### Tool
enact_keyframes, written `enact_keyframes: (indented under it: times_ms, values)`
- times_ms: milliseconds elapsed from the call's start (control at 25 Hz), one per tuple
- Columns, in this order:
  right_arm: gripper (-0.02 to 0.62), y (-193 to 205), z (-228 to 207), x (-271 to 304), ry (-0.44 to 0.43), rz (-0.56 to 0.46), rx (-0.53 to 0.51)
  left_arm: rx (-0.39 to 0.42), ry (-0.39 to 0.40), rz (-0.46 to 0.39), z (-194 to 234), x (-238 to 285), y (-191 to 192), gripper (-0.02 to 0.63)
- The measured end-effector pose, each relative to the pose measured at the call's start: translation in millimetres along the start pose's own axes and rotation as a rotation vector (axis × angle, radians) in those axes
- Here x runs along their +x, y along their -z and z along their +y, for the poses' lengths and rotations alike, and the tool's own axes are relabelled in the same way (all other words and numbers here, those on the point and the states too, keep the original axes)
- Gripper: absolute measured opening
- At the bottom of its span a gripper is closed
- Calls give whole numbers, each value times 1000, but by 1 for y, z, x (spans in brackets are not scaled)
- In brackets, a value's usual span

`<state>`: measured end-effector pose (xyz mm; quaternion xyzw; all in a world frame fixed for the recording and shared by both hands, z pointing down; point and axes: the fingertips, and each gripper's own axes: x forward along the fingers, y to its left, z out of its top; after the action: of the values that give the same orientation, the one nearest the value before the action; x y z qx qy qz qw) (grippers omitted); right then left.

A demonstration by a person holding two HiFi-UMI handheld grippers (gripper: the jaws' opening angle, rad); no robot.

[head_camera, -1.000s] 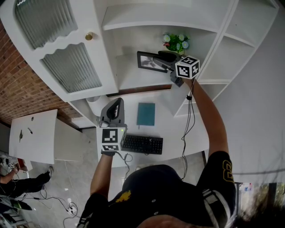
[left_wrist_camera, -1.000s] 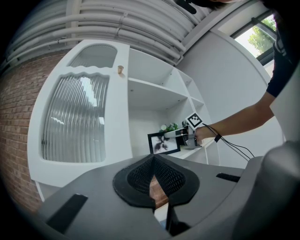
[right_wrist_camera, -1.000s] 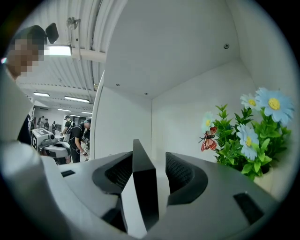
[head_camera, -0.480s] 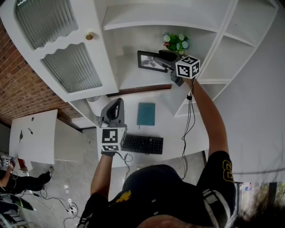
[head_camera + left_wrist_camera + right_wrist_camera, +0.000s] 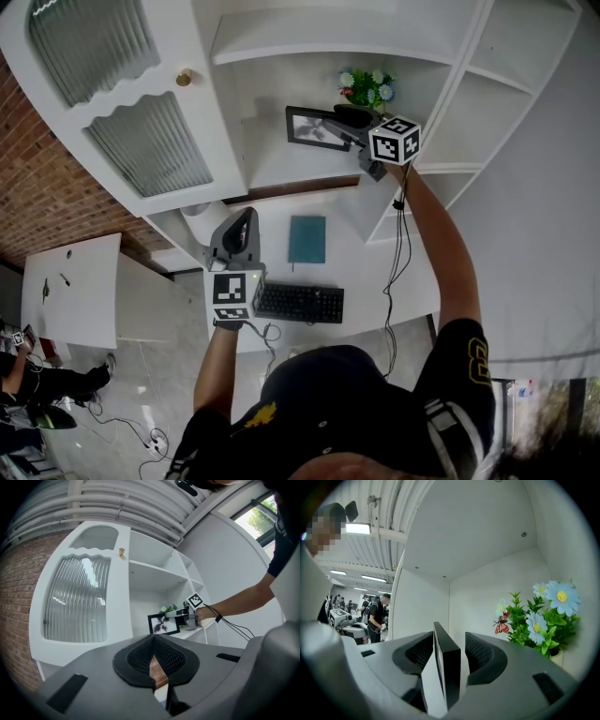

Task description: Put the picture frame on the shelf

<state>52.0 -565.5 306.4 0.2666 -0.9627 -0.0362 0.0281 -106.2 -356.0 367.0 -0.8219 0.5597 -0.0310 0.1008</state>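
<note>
The picture frame, a thin rectangle with a flat black border and a dark print on white, stands upright on the white shelf inside the open cabinet. The right gripper reaches in at its right end. In the right gripper view the frame's matte black edge rises between the two ribbed black pads, and the jaws are slightly parted around it. The left pad sits close against it, while a sliver of white wall shows between the frame and the right pad. Just beside the frame stands a spray of plastic flowers, pale blue daisies on green leaves, with a small red butterfly (a flat ornament) clipped among them.

The left gripper hangs low over the white tabletop, well apart from the shelf. Its rounded pads meet at the tips, closed on nothing. On the tabletop lie a black keyboard and a teal notebook. The cabinet door has ribbed glass panes with scalloped tops and a small brass knob.
</note>
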Motion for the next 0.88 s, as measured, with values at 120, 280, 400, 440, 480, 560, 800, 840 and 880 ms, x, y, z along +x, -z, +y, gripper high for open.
enact_keyframes:
  times_ms: [120, 280, 400, 440, 480, 560, 800, 840, 880]
  values:
    - [196, -3, -2, -2, 6, -4, -1, -3, -13, 2, 3, -2, 2, 17]
    - [195, -3, -2, -5, 15, -13, 4, -2, -16, 1, 5, -5, 0, 18]
    - [195, -2, -1, -5, 18, -9, 4, -4, -16, 2, 5, -7, 1, 18]
    - [195, -2, -1, -6, 19, -7, 4, -5, -16, 2, 5, -8, 1, 17]
    - [196, -2, -1, -6, 22, -5, 3, -6, -16, 3, 5, -8, 2, 17]
    - [196, -2, -2, -8, 28, -4, 2, -8, -15, 3, 3, -9, 2, 17]
    - [195, -3, -2, -16, 49, 0, -5, -9, -7, -4, -1, -11, 0, 18]
    - [196, -3, -2, -16, 52, 2, -6, -10, -7, -6, -1, -12, -1, 18]
    - [196, -3, -1, -17, 55, 4, -7, -11, -6, -8, -2, -13, -1, 18]
